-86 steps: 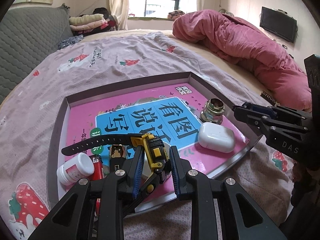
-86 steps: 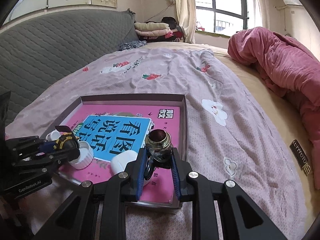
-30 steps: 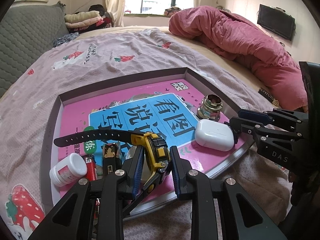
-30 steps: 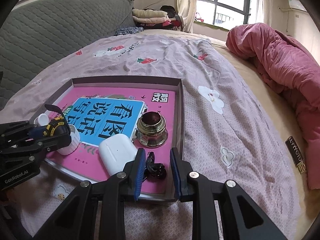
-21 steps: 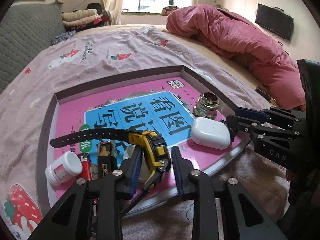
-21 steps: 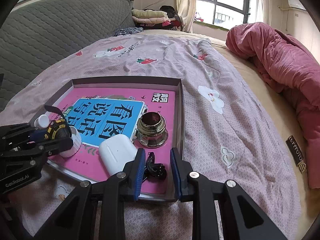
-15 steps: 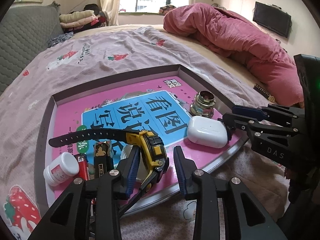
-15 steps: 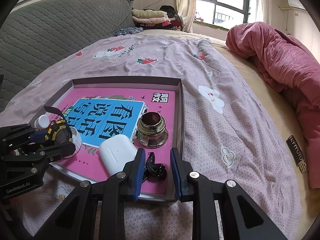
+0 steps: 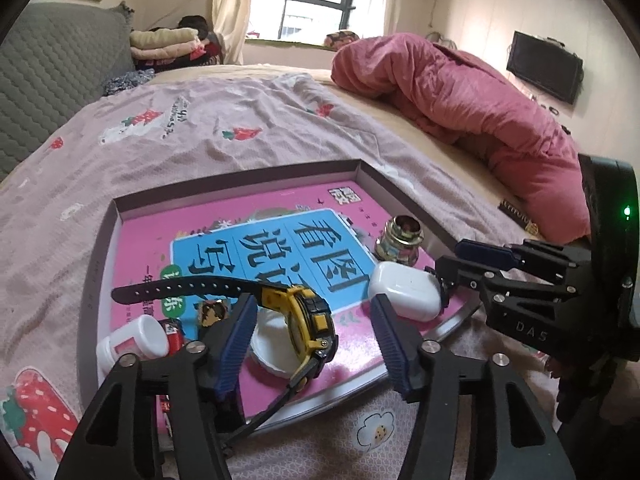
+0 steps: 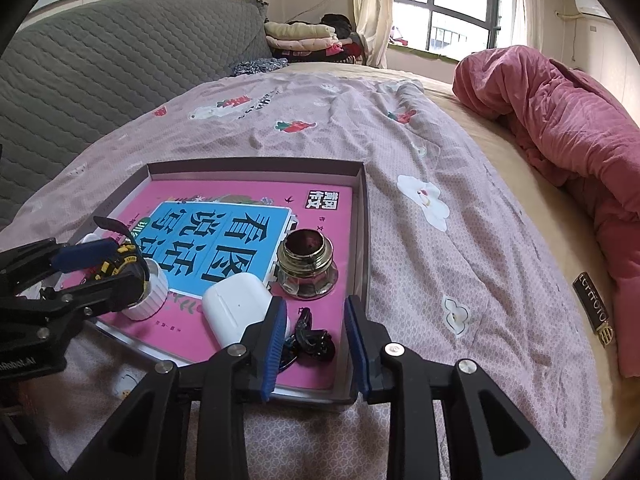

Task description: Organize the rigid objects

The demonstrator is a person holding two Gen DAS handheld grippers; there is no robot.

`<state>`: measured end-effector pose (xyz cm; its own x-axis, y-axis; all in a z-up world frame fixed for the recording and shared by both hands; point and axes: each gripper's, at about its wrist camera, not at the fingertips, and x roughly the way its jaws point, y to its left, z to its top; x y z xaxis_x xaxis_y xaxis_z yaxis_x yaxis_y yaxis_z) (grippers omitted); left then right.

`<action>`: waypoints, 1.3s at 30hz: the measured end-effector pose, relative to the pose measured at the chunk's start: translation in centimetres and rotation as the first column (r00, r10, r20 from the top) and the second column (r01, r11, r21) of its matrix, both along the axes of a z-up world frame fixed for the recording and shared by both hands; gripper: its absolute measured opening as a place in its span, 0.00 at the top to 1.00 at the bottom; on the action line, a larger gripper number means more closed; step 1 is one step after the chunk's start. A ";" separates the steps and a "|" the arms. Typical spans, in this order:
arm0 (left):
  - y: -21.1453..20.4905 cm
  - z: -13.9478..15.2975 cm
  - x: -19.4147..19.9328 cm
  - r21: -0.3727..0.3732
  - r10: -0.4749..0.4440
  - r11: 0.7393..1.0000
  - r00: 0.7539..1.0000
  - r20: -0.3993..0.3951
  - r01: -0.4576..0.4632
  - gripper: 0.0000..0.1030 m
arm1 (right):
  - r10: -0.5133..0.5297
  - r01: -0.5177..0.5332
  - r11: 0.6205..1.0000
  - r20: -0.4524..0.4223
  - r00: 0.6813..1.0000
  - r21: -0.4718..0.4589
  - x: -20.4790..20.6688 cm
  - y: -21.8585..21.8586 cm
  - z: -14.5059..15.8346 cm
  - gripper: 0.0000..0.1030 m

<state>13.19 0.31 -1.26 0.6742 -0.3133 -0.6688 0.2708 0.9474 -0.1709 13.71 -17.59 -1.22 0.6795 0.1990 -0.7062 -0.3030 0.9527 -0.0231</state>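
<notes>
Left wrist view: taken from low over the near left corner of the shallow tray (image 9: 240,184) on the bed (image 9: 248,136), looking along the fingers (image 9: 236,344) toward the window (image 9: 316,0) and the red quilt (image 9: 460,92), with the tray's contents close below the lens. Right wrist view: taken from the tray's (image 10: 362,216) near right corner, close above it, facing up the bed (image 10: 400,152) toward the grey headboard (image 10: 120,60) and window (image 10: 452,12). Both views share the tray, the pink book (image 9: 248,248) (image 10: 224,232) lining it, the white case (image 9: 404,290) (image 10: 236,308) and the metal fitting (image 9: 400,236) (image 10: 306,264); each also shows the other gripper (image 9: 448,280) (image 10: 132,260) at its edge.
</notes>
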 end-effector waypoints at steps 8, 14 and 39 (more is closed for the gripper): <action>0.8 0.4 -0.5 -0.002 0.036 0.999 0.999 0.001 -0.036 0.38 | 0.002 -0.002 1.000 0.029 1.000 0.020 -0.4 -0.1 0.7 0.56; 1.1 0.9 -1.2 -0.008 0.038 0.999 0.999 0.013 -0.038 0.33 | 0.010 -0.013 0.999 0.058 0.998 0.051 -0.9 -0.4 1.3 0.55; 2.3 2.4 -6.1 0.050 0.209 0.977 0.977 -0.043 -0.207 0.24 | 0.025 -0.029 0.999 0.156 0.987 0.024 -8.4 2.2 3.6 0.32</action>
<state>7.14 2.60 1.16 0.6885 -0.1385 -0.7119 0.0597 0.9891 -0.1346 5.27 -15.40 2.37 0.7750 0.2357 -0.5863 -0.3233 0.9451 -0.0474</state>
